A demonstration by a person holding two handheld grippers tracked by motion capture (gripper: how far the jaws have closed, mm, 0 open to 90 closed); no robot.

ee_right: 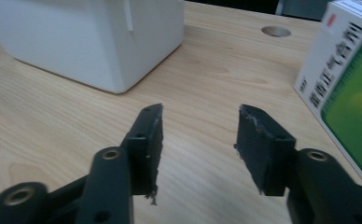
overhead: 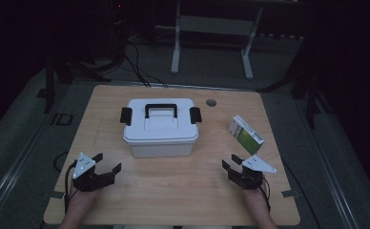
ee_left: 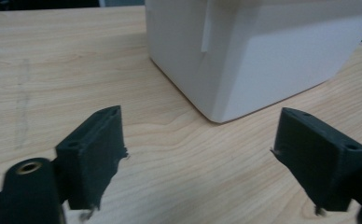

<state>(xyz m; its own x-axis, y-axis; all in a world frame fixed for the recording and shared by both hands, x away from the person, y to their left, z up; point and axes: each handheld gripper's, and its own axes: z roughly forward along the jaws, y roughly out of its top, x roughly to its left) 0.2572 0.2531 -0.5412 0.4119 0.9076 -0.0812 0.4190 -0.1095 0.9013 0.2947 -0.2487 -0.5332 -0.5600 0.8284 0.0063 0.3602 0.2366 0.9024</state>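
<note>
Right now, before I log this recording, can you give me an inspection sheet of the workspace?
Surface: wooden table, one round hole near its far edge.
Job's things: white box, lid on, black handle and side clasps; green and white carton right of it, apart.
Clutter: nothing seen.
Grippers: left tongs and right tongs both open, holding nothing, short of the box and carton.
Cables: one trails from each gripper; more on the floor behind the table.
Surroundings: dark room, white frame at the back.
</note>
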